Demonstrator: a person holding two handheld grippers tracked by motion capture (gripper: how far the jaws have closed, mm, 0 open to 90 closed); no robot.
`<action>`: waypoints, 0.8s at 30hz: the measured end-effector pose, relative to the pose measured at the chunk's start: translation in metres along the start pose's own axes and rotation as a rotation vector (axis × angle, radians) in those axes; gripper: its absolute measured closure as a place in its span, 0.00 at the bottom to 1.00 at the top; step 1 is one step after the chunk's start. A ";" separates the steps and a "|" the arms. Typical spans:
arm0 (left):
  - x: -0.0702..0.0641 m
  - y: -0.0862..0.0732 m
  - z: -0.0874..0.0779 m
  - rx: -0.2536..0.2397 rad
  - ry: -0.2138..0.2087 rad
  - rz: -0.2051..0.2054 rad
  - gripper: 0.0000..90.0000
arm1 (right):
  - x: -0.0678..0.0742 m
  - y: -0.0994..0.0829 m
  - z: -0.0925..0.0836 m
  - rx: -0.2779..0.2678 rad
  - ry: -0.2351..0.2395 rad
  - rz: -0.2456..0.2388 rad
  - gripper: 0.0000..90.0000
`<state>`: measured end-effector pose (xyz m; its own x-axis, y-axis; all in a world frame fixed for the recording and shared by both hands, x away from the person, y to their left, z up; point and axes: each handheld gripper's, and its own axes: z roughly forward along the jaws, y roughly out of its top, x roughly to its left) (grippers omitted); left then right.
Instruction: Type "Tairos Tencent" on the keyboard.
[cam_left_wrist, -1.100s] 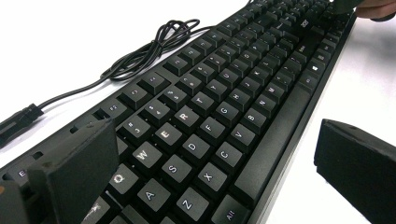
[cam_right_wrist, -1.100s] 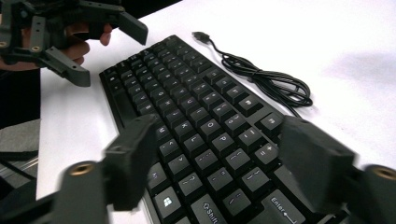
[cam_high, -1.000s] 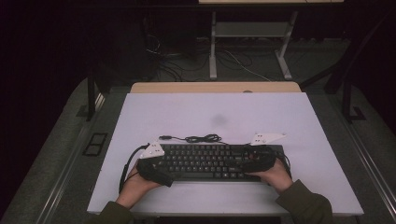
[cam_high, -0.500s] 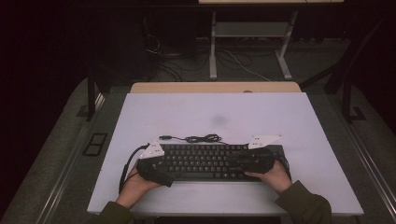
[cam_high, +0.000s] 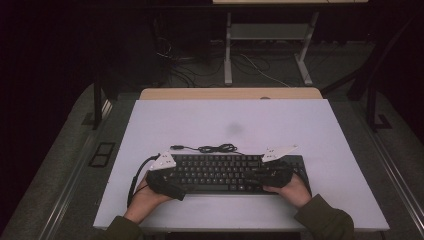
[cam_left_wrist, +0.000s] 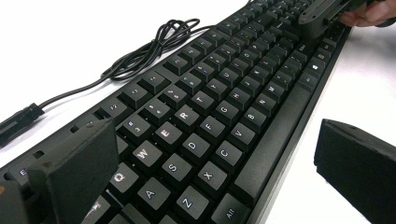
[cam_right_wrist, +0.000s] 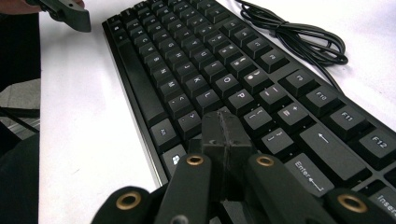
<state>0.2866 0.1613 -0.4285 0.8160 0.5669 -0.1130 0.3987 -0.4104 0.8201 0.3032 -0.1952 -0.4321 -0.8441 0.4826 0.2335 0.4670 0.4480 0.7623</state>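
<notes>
Black keyboard, near table's front edge: left gripper open astride its left end. Right gripper, jaws just closed empty, tips over right-hand keys. Dim room.

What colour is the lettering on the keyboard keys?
White, on black keys of the keyboard; clearest in the left gripper view.

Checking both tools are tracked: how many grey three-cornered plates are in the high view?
2: left plate above the keyboard's left end, right plate above its right part.
</notes>
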 end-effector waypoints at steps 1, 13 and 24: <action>0.000 0.000 0.000 0.000 0.000 0.000 0.00 | 0.000 0.000 0.000 0.003 -0.004 -0.002 0.99; 0.000 0.000 0.000 -0.002 0.000 -0.001 0.00 | 0.003 -0.003 0.004 0.081 -0.028 -0.028 0.99; -0.001 0.001 0.000 -0.005 0.003 0.001 0.00 | 0.004 -0.004 0.005 0.101 -0.048 -0.048 0.99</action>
<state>0.2865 0.1602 -0.4277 0.8153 0.5684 -0.1105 0.3956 -0.4075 0.8230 0.2991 -0.1915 -0.4373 -0.8539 0.4928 0.1675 0.4525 0.5437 0.7069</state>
